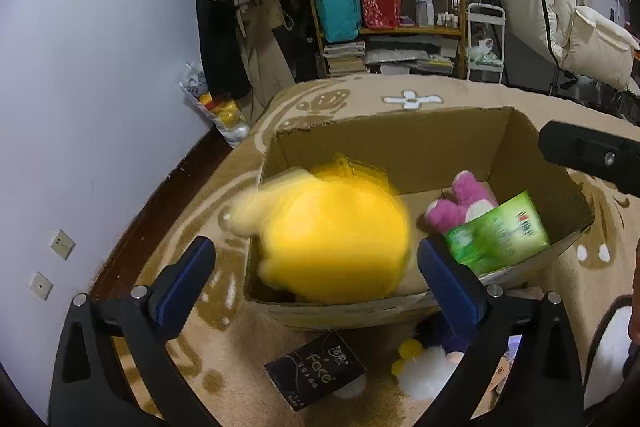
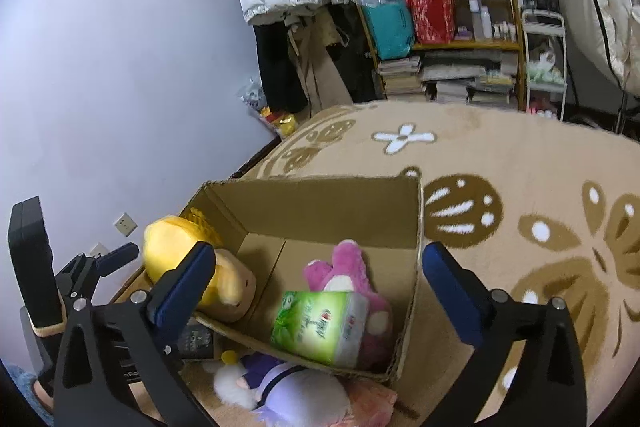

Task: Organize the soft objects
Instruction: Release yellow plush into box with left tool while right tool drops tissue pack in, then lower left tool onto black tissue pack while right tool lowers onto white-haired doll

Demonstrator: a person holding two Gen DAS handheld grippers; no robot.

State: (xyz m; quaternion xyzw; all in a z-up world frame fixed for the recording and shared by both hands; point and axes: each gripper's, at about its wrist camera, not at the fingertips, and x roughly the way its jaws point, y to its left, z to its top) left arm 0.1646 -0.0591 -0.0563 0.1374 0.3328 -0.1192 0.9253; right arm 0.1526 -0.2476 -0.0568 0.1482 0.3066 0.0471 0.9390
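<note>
Yellow plush toy (image 1: 336,231), blurred, sits just ahead of the left tongs (image 1: 316,259), over the cardboard box (image 1: 400,143), apparently dropping in. Both tongs are apart; the right tongs (image 2: 316,275) hover empty above the box.

Matt cardboard box (image 2: 320,211), fuzzy plush (image 2: 348,267)

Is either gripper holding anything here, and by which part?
Nothing held: left gripper and right gripper are open; the blurred yellow plush is over the box, apparently released.
</note>
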